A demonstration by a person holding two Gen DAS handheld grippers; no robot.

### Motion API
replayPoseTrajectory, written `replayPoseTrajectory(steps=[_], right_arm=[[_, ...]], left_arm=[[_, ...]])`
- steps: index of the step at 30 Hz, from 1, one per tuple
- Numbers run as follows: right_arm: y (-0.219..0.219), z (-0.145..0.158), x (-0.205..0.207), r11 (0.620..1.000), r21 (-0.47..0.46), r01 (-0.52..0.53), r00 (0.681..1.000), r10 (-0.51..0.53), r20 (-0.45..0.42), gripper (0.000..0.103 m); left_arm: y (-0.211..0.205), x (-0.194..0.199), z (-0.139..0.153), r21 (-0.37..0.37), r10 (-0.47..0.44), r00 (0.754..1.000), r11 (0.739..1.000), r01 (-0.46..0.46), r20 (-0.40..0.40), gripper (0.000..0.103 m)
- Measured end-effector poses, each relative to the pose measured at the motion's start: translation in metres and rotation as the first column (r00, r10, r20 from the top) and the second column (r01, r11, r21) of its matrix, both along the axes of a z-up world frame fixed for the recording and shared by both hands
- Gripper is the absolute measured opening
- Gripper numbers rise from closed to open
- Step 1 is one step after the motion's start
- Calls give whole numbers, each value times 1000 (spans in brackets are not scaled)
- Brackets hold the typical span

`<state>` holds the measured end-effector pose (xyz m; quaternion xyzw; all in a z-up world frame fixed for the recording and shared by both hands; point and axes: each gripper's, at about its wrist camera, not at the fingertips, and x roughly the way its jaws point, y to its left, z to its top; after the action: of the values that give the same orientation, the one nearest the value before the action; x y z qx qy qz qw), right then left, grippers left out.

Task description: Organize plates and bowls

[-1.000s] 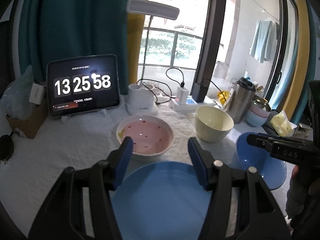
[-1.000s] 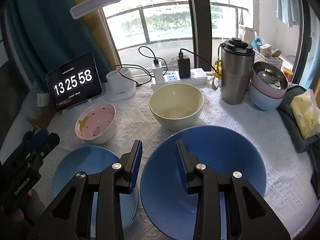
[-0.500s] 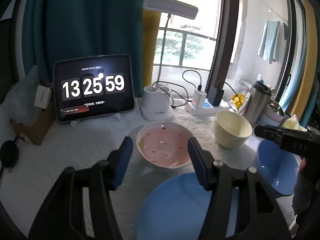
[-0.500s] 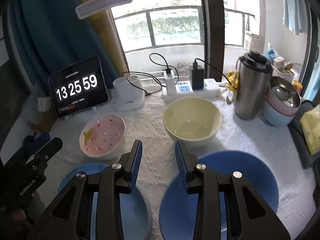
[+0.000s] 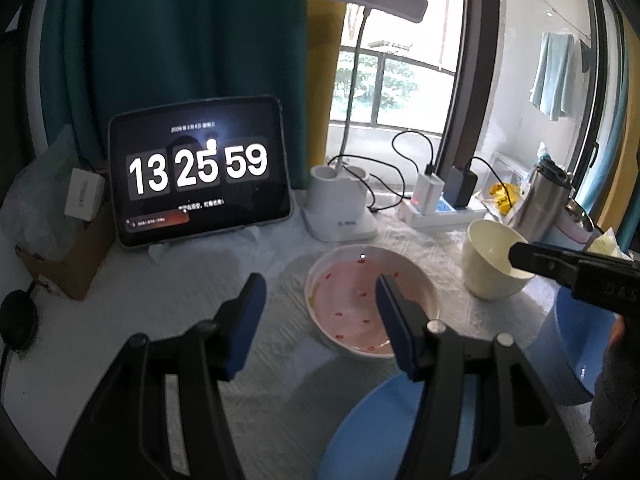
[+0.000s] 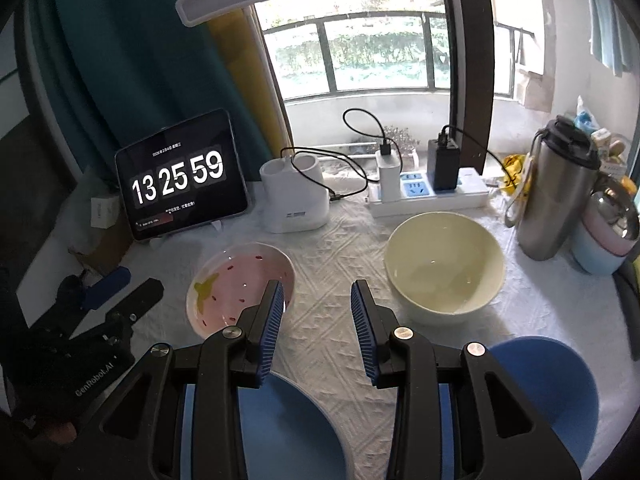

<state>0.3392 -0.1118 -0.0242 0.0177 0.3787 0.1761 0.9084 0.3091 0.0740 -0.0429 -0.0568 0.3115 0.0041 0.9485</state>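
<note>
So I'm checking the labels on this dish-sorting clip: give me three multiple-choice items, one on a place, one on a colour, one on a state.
1. Where does the cream bowl stand?
A. in front of the power strip
B. inside the pink bowl
C. on the tablet

2. What colour are the two dishes nearest the camera?
A. cream
B. blue
C. pink

3. What is between the right gripper jaws?
A. a bowl rim
B. a cable
C. nothing

Key: 1 A, it sits on the cloth just before the strip. 2 B, the blue plate and blue bowl show at the bottom. 3 C, only cloth shows through the gap.
</note>
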Motion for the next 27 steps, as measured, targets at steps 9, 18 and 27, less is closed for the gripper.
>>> replayPoseTrajectory(steps=[9, 18, 27], right_arm=[[10, -24, 21, 999, 35, 34, 995, -30, -95, 37], [35, -44, 39, 998, 54, 10, 984, -1, -176, 37], [44, -72, 52, 997, 67, 24, 963, -5, -270, 37]], left_arm=[[7, 21, -20, -13, -8, 997, 1000, 7, -76, 59], [11, 42, -44, -83, -78, 974, 995, 61, -211, 59], [9, 49, -57, -86, -84, 965, 994, 64, -250, 59]])
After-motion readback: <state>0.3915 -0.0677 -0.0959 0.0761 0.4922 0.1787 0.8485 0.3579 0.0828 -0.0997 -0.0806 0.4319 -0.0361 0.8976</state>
